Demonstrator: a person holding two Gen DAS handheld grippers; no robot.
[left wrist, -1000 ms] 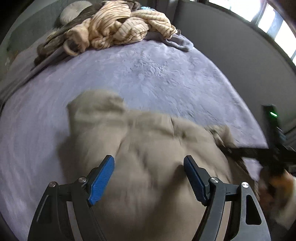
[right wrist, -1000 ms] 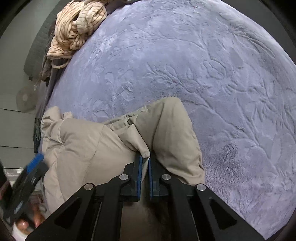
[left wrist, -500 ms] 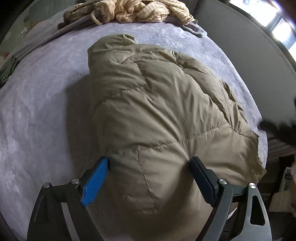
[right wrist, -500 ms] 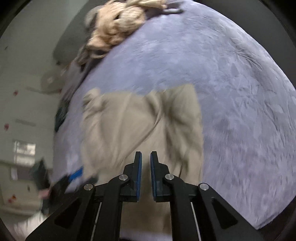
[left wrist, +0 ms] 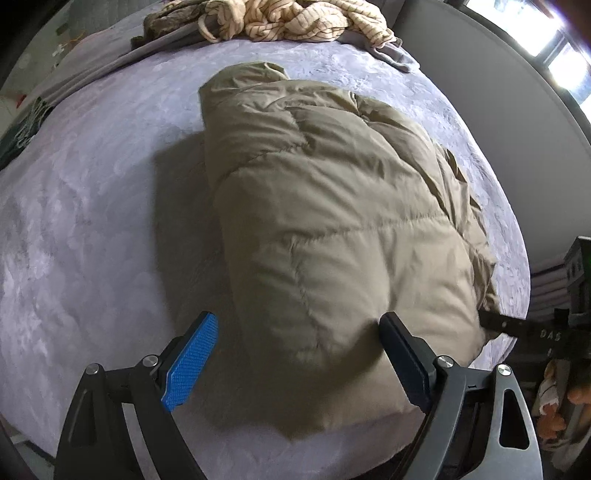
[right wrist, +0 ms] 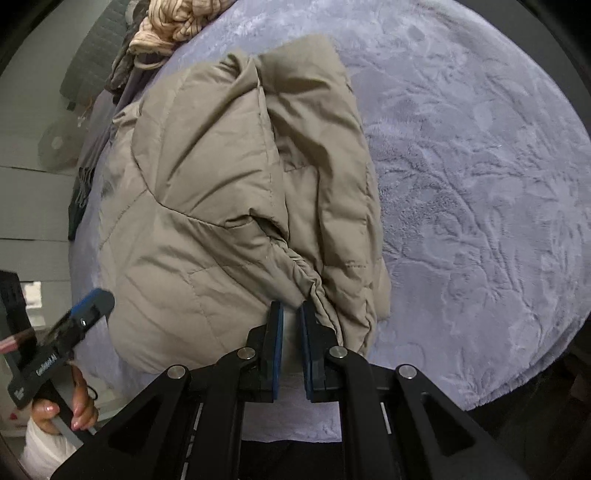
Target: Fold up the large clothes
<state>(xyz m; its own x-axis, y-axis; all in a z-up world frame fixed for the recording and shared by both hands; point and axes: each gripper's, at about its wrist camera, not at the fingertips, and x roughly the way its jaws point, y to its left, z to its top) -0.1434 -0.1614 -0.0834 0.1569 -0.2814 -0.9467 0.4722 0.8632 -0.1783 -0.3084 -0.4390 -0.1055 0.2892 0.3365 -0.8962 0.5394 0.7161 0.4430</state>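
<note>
A khaki padded jacket [left wrist: 332, 221] lies folded in a thick bundle on the lilac plush bedspread [left wrist: 92, 221]. My left gripper [left wrist: 299, 354] hangs open and wide over the jacket's near edge, its pads clear of the fabric. In the right wrist view the jacket [right wrist: 221, 203] shows a gathered cuff just beyond my right gripper [right wrist: 291, 314]. Its jaws stand a narrow gap apart with nothing between them. The left gripper's blue pad [right wrist: 88, 306] shows at the jacket's left side.
A heap of striped cream clothes [left wrist: 295, 22] and a grey garment lie at the bed's far end. A grey padded wall [left wrist: 498, 92] runs along the right. A hand [right wrist: 77, 402] holds the left gripper, and a white fan [right wrist: 57, 144] stands beyond the bed. Bare bedspread [right wrist: 480, 184] lies right of the jacket.
The jacket was laid down and now rests still. The right gripper let go of the fabric it pinched and drew back. The left gripper spread wider and moved toward the near edge.
</note>
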